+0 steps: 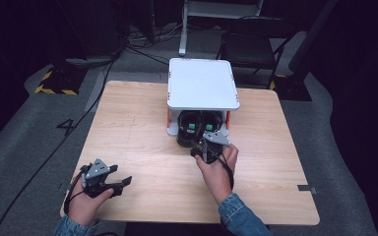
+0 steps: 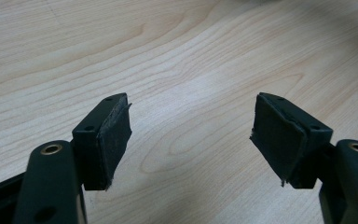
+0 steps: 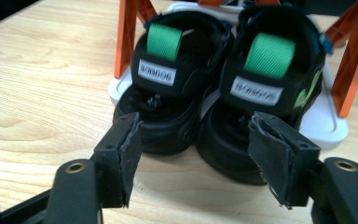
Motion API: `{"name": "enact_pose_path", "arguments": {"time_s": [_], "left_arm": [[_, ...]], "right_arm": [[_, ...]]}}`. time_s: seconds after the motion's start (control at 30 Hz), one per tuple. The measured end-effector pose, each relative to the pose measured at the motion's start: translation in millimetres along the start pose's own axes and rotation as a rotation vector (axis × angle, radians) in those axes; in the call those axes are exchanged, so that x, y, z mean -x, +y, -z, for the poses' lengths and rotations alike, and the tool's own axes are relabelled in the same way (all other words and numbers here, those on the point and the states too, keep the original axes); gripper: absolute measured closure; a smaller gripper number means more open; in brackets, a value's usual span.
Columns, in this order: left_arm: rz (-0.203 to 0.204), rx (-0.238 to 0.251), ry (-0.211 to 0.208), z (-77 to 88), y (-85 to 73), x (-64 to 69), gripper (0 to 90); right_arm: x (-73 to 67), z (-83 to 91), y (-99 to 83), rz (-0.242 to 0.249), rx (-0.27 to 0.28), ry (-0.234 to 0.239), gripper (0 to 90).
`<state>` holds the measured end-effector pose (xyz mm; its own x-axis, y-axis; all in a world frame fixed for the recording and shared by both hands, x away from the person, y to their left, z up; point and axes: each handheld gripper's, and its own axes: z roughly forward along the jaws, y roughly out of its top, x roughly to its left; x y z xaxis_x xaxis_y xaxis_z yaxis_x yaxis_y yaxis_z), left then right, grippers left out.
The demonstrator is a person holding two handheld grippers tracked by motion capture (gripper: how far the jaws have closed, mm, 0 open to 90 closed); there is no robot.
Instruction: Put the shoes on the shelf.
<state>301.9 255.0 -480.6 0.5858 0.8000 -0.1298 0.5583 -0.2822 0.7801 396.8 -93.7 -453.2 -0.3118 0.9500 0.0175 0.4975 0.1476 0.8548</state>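
Two black shoes with green heel tabs, one (image 3: 165, 100) beside the other (image 3: 265, 112), stand side by side with their toes under a white shelf (image 1: 203, 82) on orange legs (image 3: 127, 37); their heels stick out onto the wooden table (image 1: 138, 128). In the high view the pair (image 1: 197, 129) sits at the shelf's front. My right gripper (image 3: 193, 149) (image 1: 197, 148) is just short of the heels, open, with nothing between its pads. My left gripper (image 1: 123, 183) (image 2: 191, 135) rests open over bare wood at the near left.
The shelf's white base plate (image 3: 328, 126) lies under the shoes. A black folding chair (image 1: 250, 44) and a white stand (image 1: 183, 29) are on the floor behind the table. Cables (image 1: 98, 93) run along the floor at the left.
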Motion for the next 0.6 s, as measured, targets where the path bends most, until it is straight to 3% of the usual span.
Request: {"name": "enact_pose_path", "arguments": {"time_s": [0.17,0.43,0.53,0.6], "left_arm": [[-0.001,-0.001,0.001,0.4,-0.6,-1.2,28.2],[0.008,-0.002,-0.009,-0.3,-1.7,-1.3,28.2],[0.006,0.005,-0.006,0.3,-1.6,-1.3,28.2],[0.007,0.002,-0.007,0.3,-1.7,-1.1,28.2]], "right_arm": [[-16.9,-14.6,-8.5,-0.007,-0.007,-0.05,31.5],[-26.9,-33.3,-10.2,-0.001,-0.019,-0.12,28.6],[-31.4,-36.3,-9.8,0.023,-0.027,-0.135,26.4],[-33.4,-35.9,-13.3,0.025,-0.025,-0.113,27.1]]}}
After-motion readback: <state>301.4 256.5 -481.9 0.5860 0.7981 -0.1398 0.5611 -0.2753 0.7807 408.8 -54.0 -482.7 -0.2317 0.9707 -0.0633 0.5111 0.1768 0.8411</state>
